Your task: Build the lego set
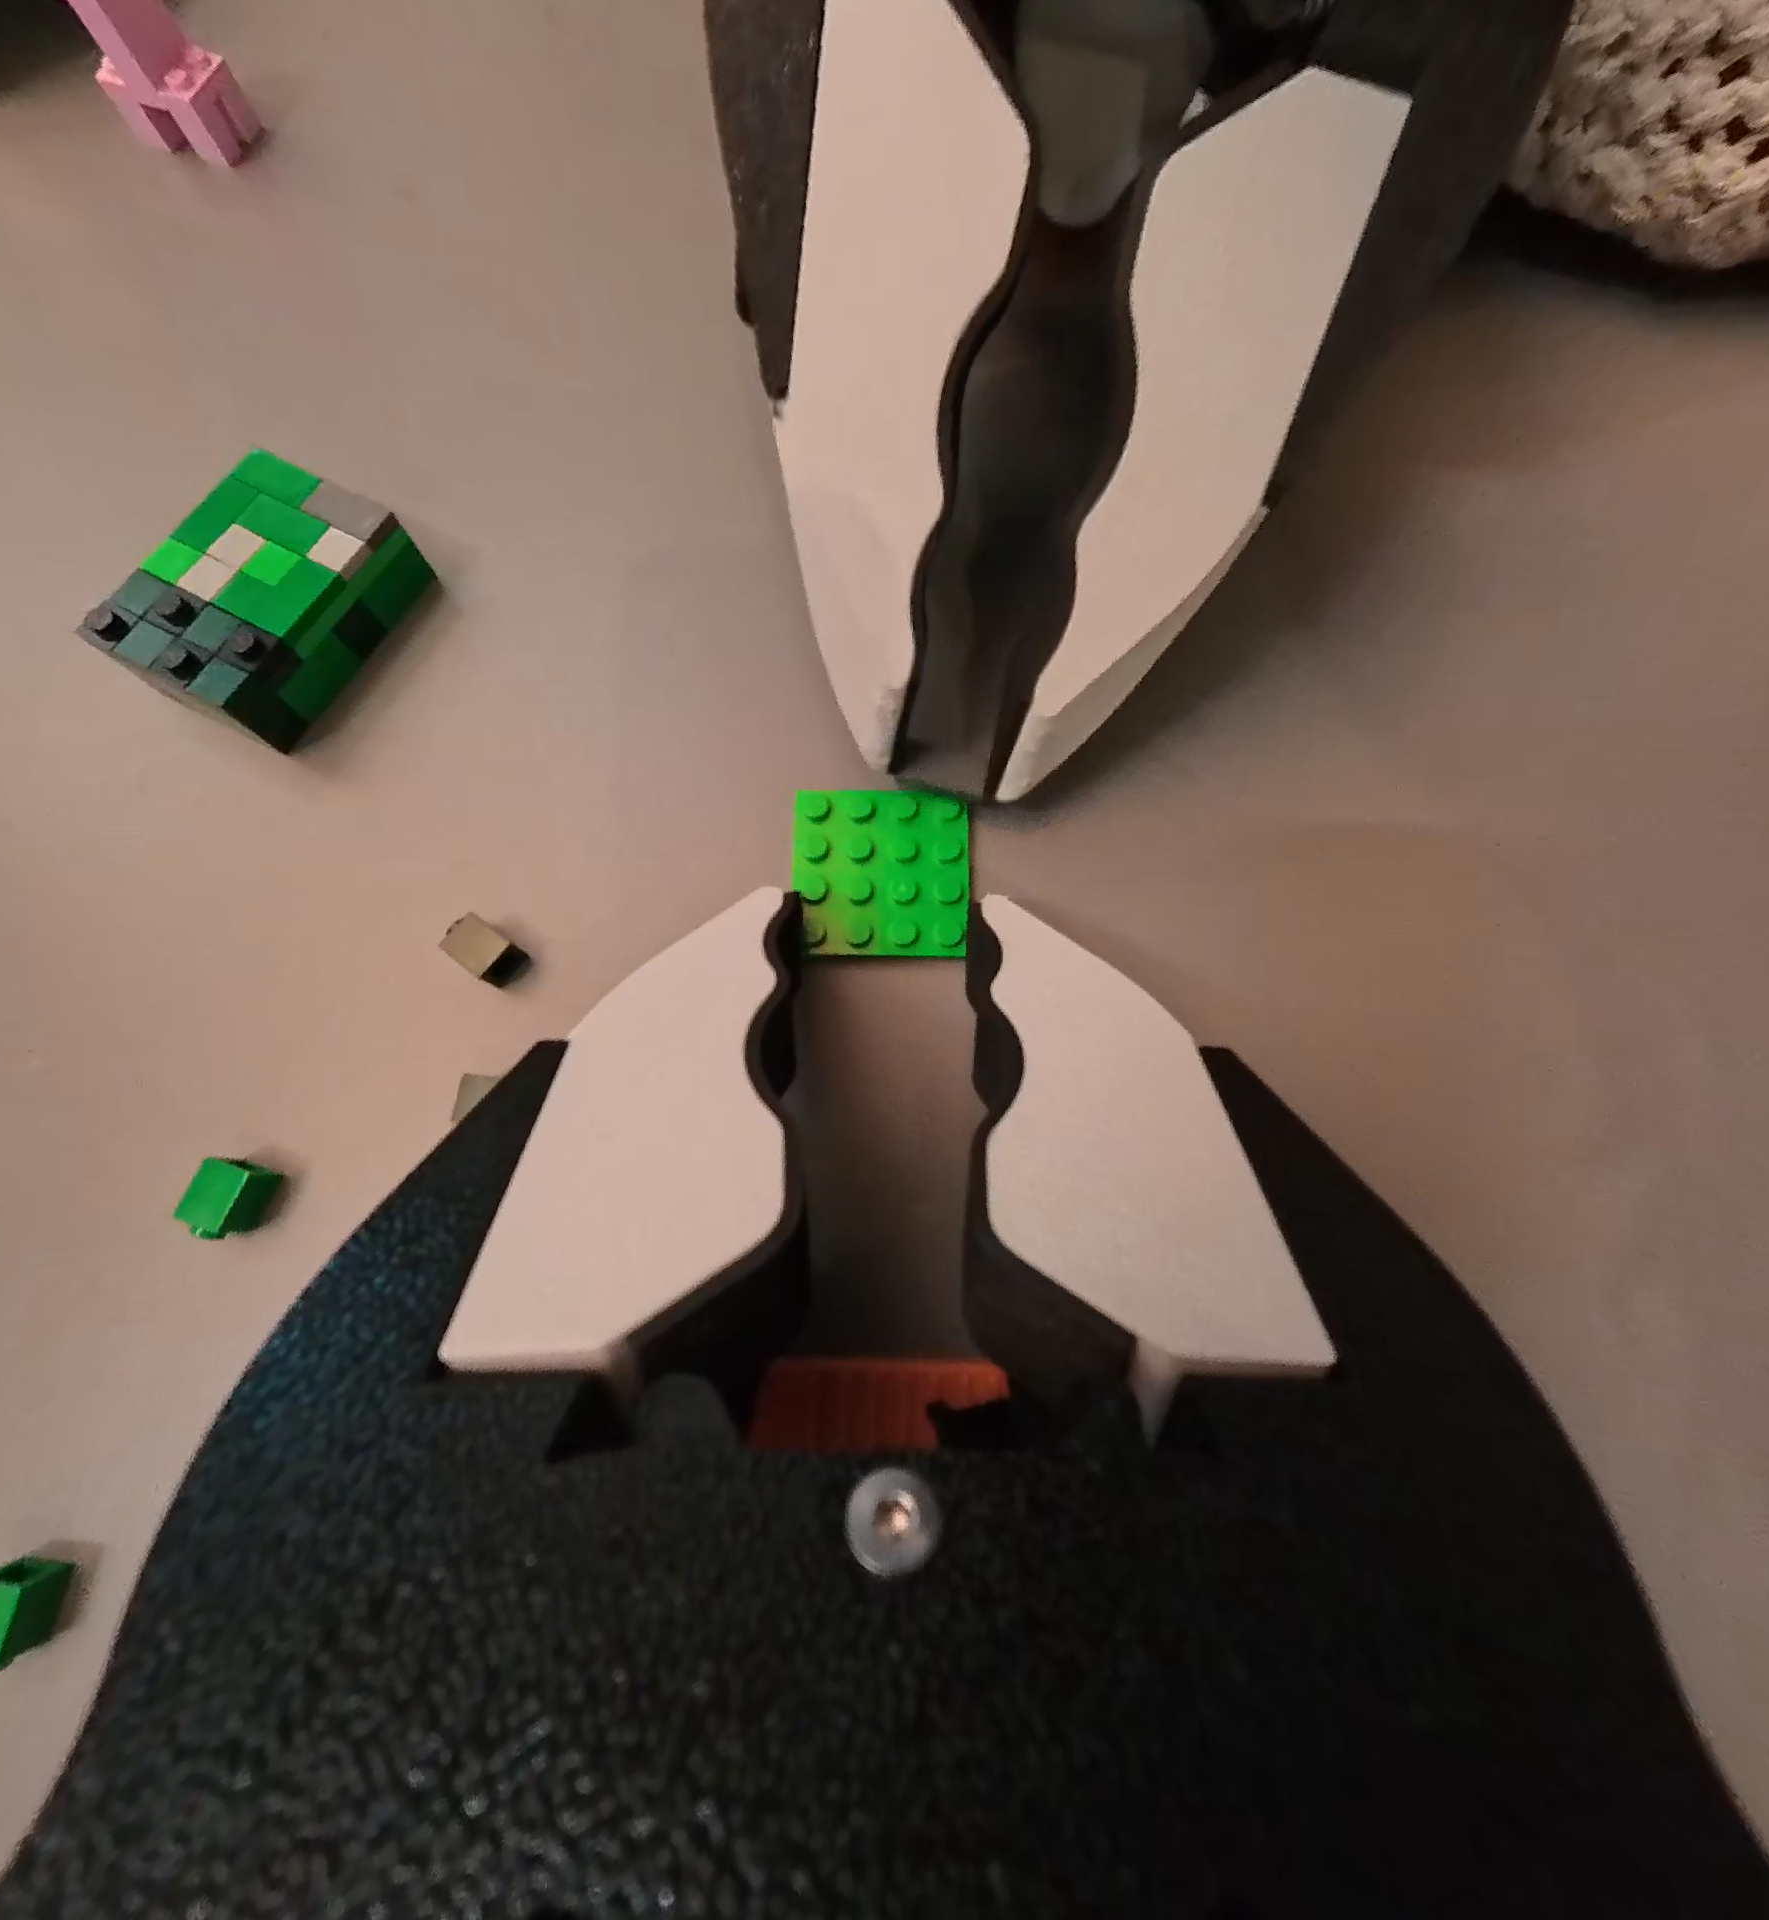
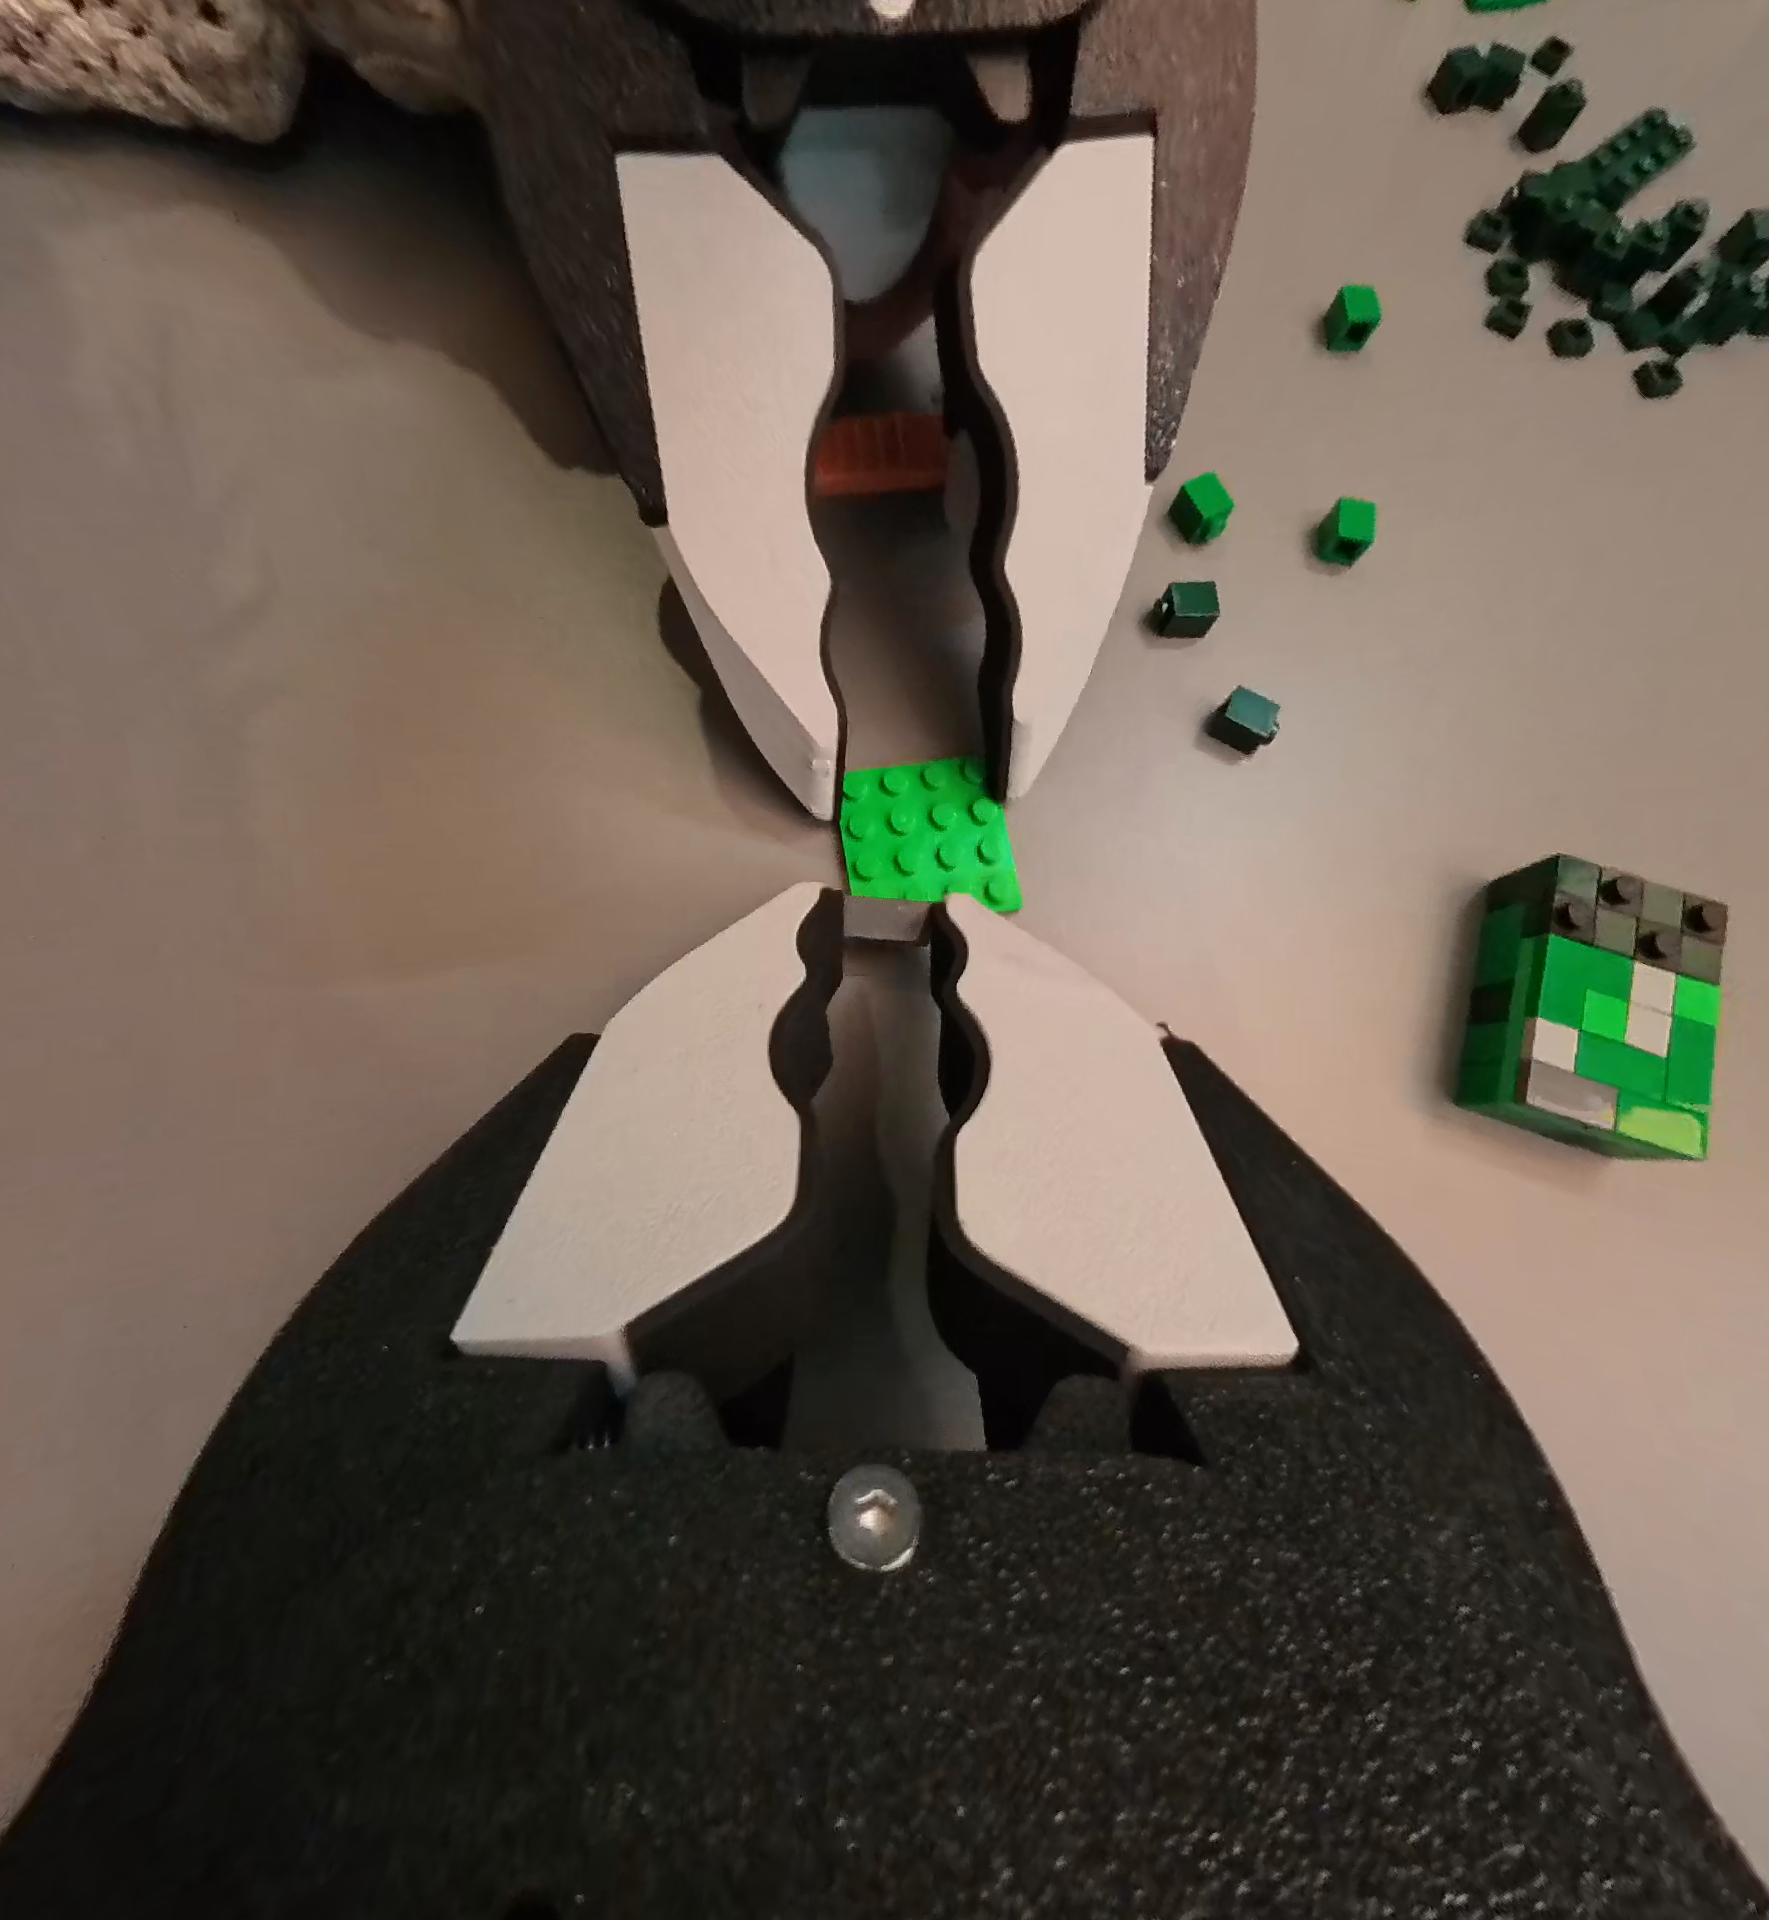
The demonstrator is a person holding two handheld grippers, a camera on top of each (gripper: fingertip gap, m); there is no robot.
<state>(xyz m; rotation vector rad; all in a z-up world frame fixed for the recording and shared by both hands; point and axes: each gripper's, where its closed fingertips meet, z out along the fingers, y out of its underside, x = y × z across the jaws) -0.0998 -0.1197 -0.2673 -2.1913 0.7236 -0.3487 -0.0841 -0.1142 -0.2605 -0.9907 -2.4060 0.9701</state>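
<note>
The left tool (image 1: 885, 914) grips a bright green plate (image 1: 882, 871) edgewise just above the counter (image 1: 547, 312). Opposite, the right tool (image 2: 885, 914) pinches a small grey piece (image 2: 885, 920) at the plate's edge; squaring it over the studs before pressing seems wise.

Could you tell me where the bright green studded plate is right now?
The plate lies flat on the table, centre of both views, its sides between the left gripper's fingertips, the right gripper at its opposite edge.
</note>
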